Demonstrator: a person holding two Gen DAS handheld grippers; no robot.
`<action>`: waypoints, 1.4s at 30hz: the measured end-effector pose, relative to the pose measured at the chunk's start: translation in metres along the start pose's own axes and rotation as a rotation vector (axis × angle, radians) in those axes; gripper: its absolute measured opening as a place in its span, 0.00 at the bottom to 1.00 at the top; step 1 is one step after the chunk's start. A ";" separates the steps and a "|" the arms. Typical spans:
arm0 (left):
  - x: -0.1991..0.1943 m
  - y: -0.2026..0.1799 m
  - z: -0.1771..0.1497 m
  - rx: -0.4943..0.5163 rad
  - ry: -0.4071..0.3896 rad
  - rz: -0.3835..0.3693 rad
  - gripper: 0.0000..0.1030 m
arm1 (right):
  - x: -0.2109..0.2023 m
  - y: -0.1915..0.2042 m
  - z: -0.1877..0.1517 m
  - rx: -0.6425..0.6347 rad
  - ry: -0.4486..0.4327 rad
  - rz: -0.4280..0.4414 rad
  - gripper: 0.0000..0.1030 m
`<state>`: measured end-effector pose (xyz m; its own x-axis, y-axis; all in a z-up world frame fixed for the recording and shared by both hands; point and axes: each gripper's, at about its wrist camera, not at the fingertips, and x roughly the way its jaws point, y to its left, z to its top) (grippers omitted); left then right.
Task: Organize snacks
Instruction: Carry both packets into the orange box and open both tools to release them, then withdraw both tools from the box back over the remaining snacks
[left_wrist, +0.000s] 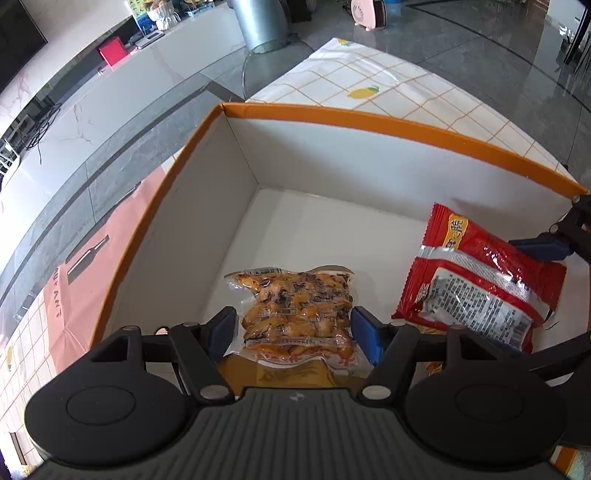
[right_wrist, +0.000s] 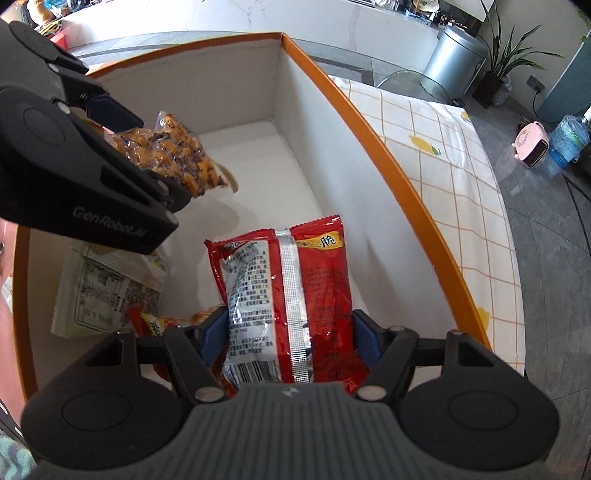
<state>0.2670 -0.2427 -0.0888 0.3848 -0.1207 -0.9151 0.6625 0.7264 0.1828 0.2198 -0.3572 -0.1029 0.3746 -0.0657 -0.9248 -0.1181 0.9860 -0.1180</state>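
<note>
While both tools tilt down into the orange-rimmed box (left_wrist: 369, 120), we see our left gripper (left_wrist: 293, 330) clamped across a clear vacuum pack of brown snacks (left_wrist: 295, 310), hanging ahead of its pads. Our right gripper (right_wrist: 290, 334) clasps 1 red foil bag (right_wrist: 295, 291), its far end resting on the box floor.

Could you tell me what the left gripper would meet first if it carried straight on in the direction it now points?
Probably the white floor of the orange-rimmed box. The left gripper points steeply down into it with the clear pack of brown snacks between its fingers, so the pack would likely touch first. Depth is hard to judge.
</note>
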 end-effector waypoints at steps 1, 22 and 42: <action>0.001 -0.001 0.000 0.002 0.005 0.003 0.76 | 0.001 -0.001 0.000 0.001 0.004 -0.001 0.66; -0.049 -0.003 -0.012 -0.023 -0.148 0.072 0.83 | -0.035 0.015 -0.002 -0.016 -0.030 -0.111 0.84; -0.161 0.003 -0.110 -0.255 -0.292 0.098 0.83 | -0.140 0.065 -0.067 0.217 -0.341 -0.054 0.93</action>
<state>0.1364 -0.1465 0.0200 0.6289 -0.2031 -0.7505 0.4470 0.8842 0.1353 0.0981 -0.2938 -0.0058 0.6625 -0.1002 -0.7423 0.0938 0.9943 -0.0505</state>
